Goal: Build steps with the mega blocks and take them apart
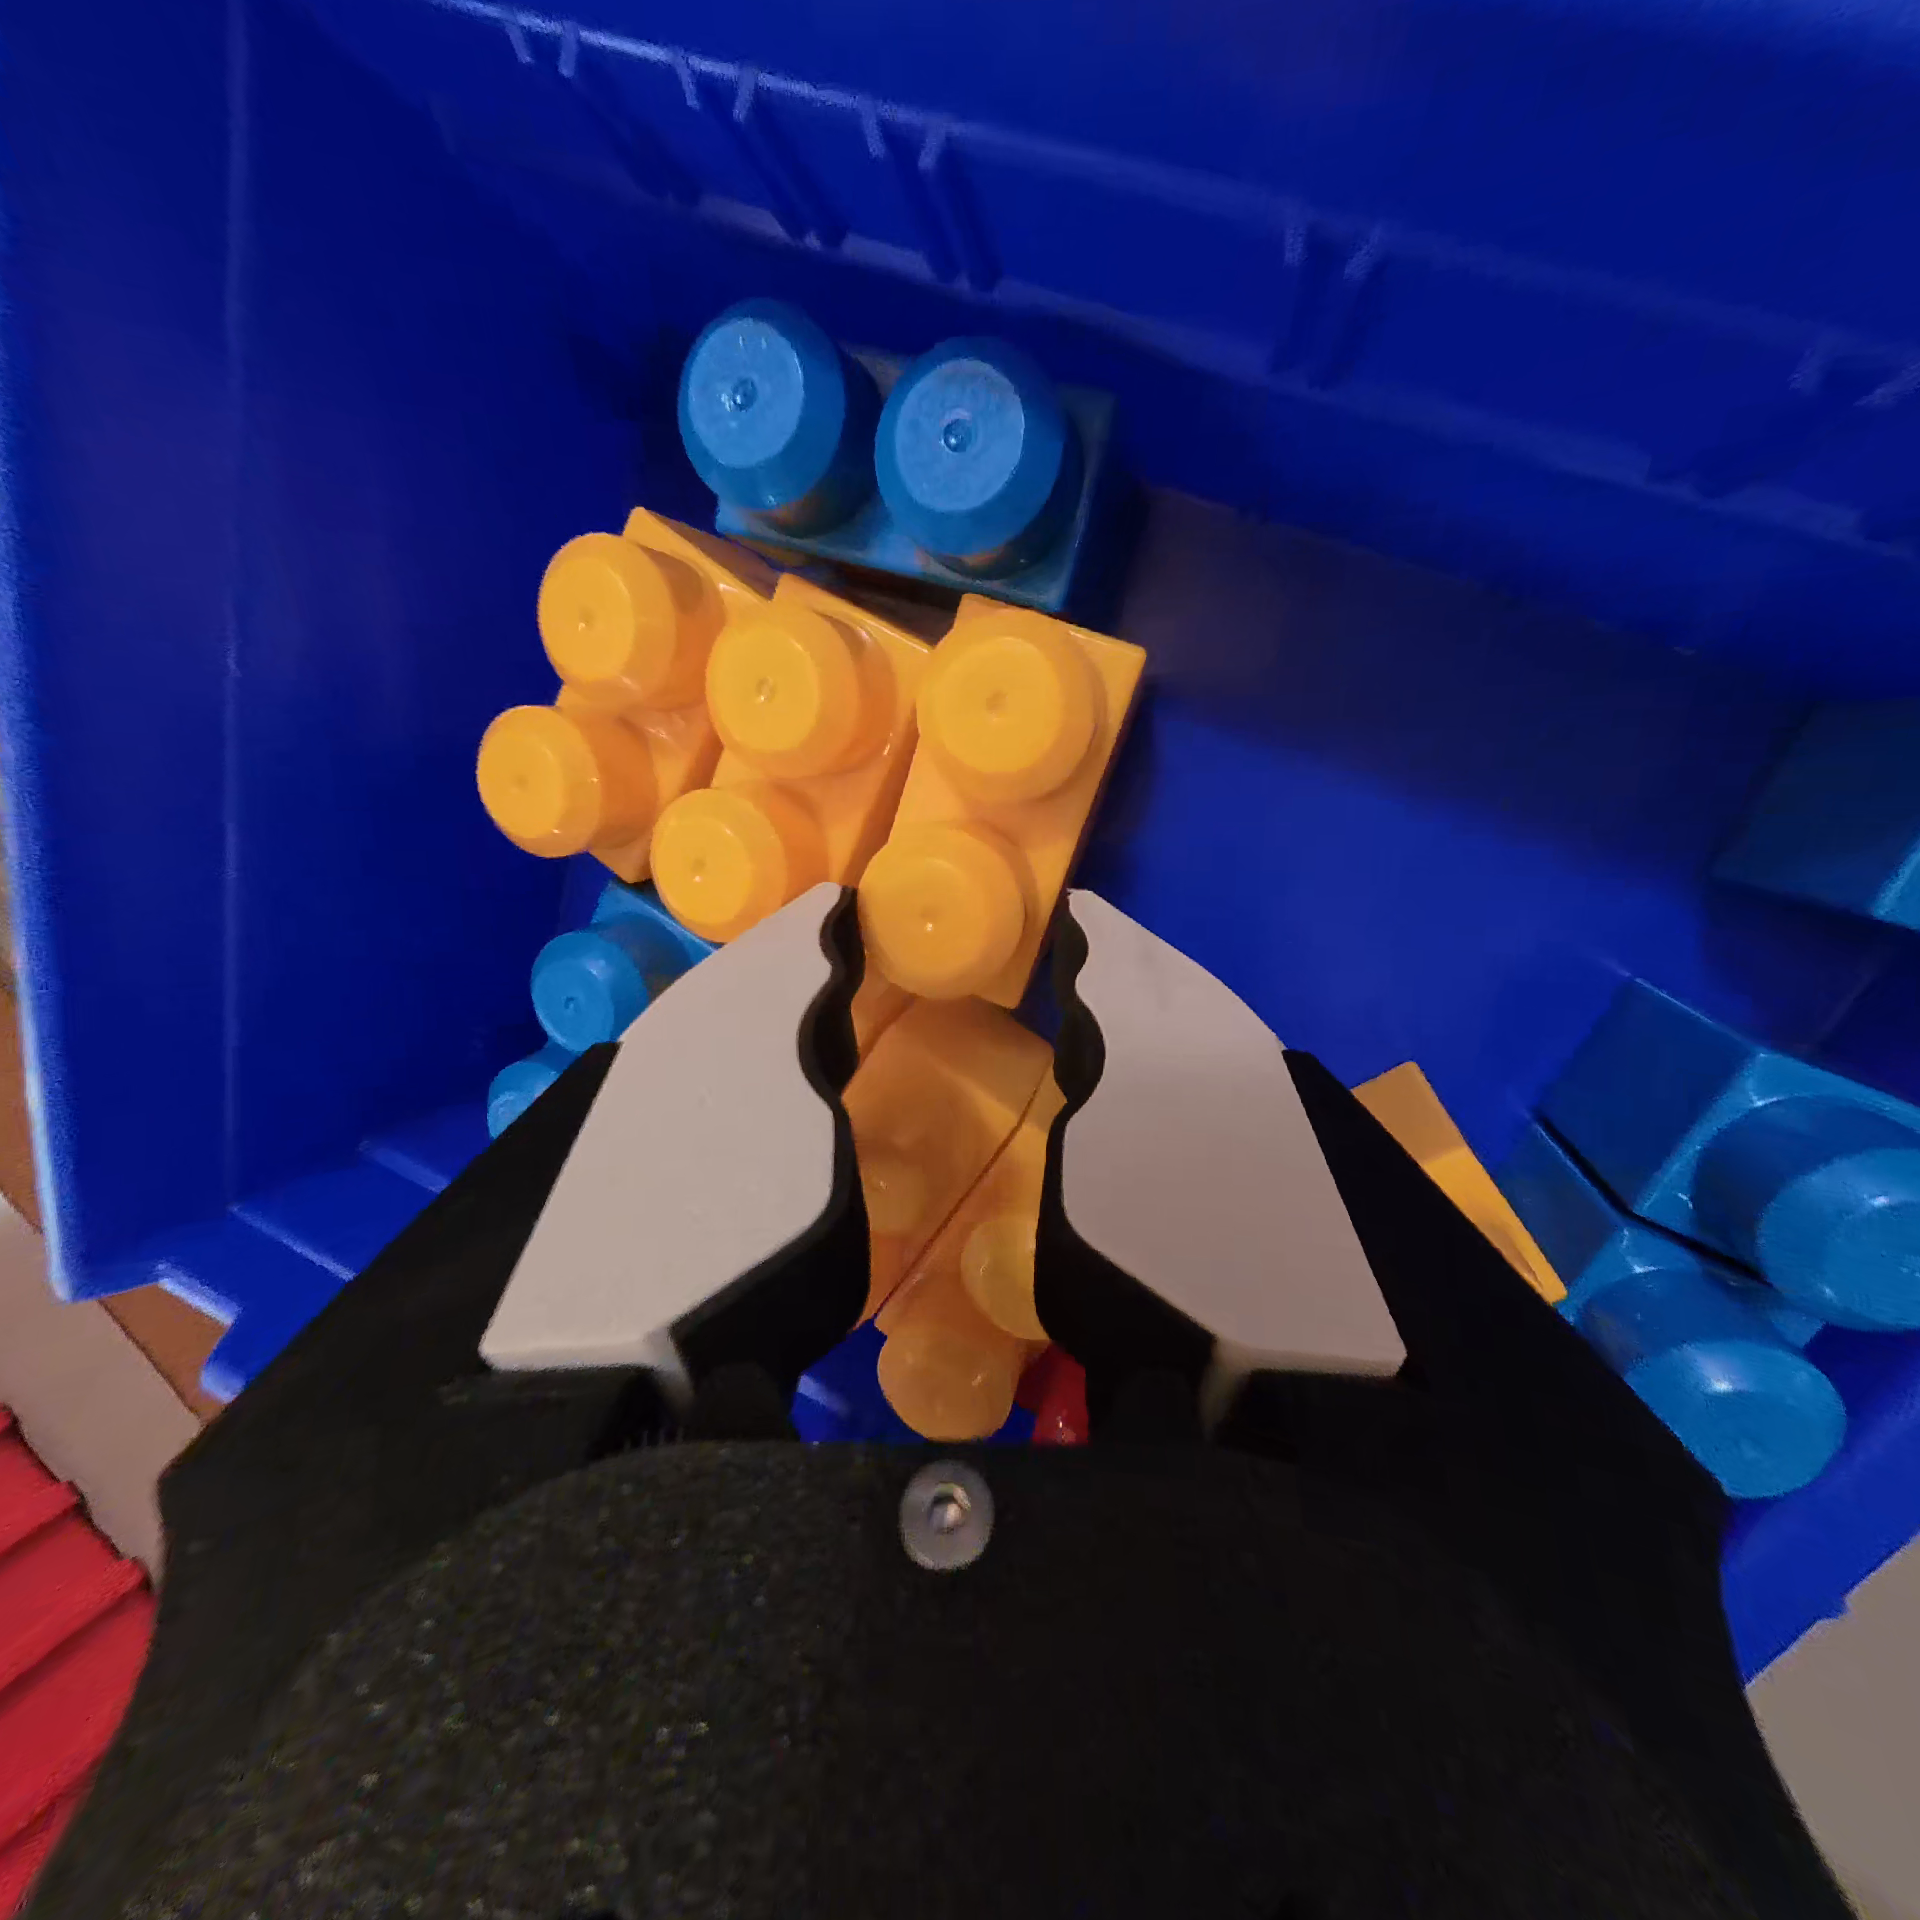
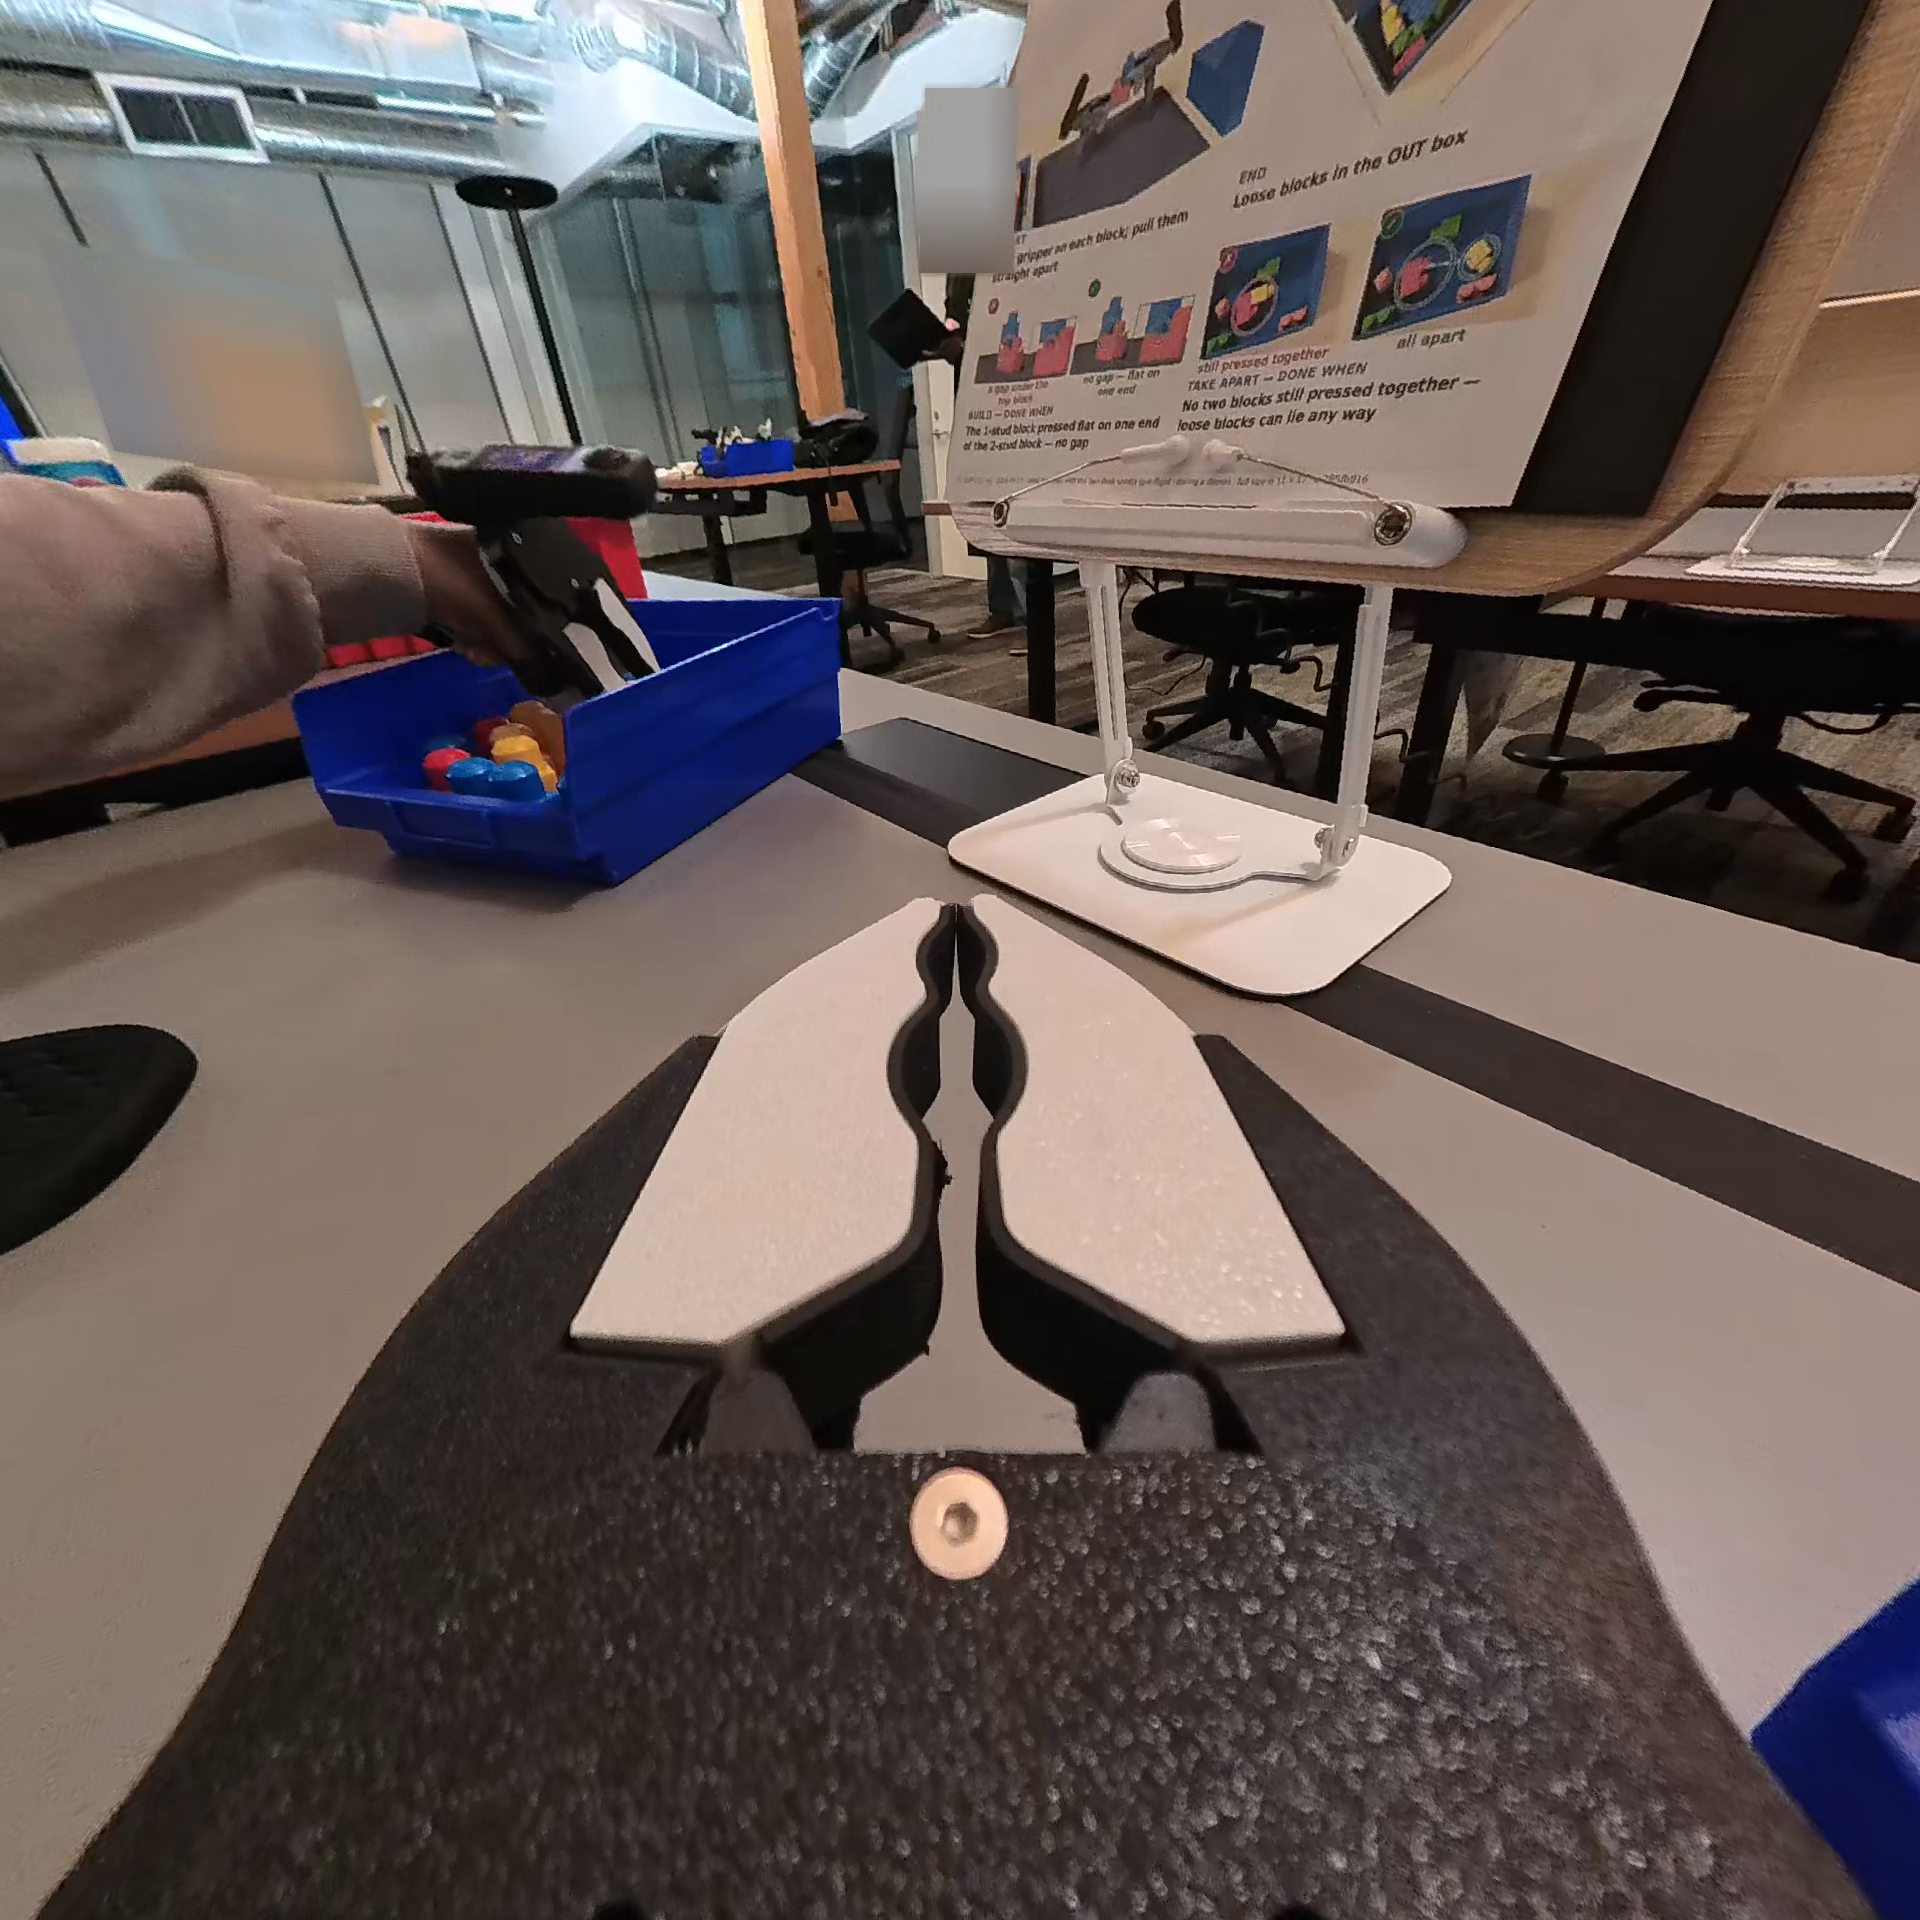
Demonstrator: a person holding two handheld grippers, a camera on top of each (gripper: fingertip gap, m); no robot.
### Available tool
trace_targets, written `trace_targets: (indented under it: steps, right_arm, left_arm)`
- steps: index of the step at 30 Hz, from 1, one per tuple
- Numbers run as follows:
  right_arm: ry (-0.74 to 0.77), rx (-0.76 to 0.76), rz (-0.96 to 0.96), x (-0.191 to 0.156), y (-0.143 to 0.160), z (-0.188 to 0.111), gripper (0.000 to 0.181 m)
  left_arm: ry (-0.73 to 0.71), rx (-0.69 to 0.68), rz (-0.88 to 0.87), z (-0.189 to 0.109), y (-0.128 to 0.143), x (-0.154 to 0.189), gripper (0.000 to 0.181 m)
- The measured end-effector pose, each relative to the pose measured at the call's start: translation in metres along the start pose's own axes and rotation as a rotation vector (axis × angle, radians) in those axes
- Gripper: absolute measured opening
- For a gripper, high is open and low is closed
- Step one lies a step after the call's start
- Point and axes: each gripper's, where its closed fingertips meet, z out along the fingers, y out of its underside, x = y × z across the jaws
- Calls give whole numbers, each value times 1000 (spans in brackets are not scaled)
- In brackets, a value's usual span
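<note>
My left gripper [image 1: 956, 925] reaches into the blue bin [image 1: 312, 520]. Its jaws stand a block's width apart, closed against the sides of the rightmost yellow two-stud block [image 1: 1013, 727]. Two more yellow two-stud blocks [image 1: 665, 727] lie beside it, another yellow block [image 1: 935, 1174] lies under the fingers, and light-blue blocks [image 1: 883, 436] lie around them. In the right wrist view the bin [image 2: 675, 769] stands far left with the left gripper [image 2: 592, 644] dipping into it. My right gripper [image 2: 956, 920] is shut and empty, low over the grey table [image 2: 416, 1039].
A white stand [image 2: 1195, 873] holding a printed sheet [image 2: 1299, 260] stands ahead on the right. A black strip [image 2: 1558, 1091] crosses the table. A second blue bin's corner [image 2: 1849, 1766] is at the near right, a black pad [image 2: 73, 1122] at the left. A red object [image 1: 52, 1558] lies outside the bin. The gap from one gripper's tips to the other's is roughly 50 cm. It is some 35 cm from my left tips to the red object [image 1: 52, 1558].
</note>
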Motion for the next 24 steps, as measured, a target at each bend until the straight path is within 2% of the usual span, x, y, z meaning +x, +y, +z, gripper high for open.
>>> trace_targets:
  steps: [6, 12, 15, 18, 21, 24]
  right_arm:
    - [-5, -7, -8, -2, 1, 1, 0]
    - [-20, -9, -16, -8, 1, 3, 0]
    - [-45, 1, -23, -16, -2, 5, 1]
    - [-115, 15, -29, -32, -6, 6, 11]
    - [-166, -21, -97, -51, -5, 9, 24]
    - [-216, -104, -188, -71, 6, 13, 37]
  left_arm:
    - [-56, 88, 18, -35, -9, 2, 34]
    - [-163, 292, 50, -113, -50, 24, 34]
    - [-128, 422, 98, -153, -81, 67, 34]
    - [-42, 499, 185, -175, -105, 129, 34]
    - [83, 536, 260, -175, -121, 195, 34]
    - [192, 536, 338, -160, -130, 255, 34]
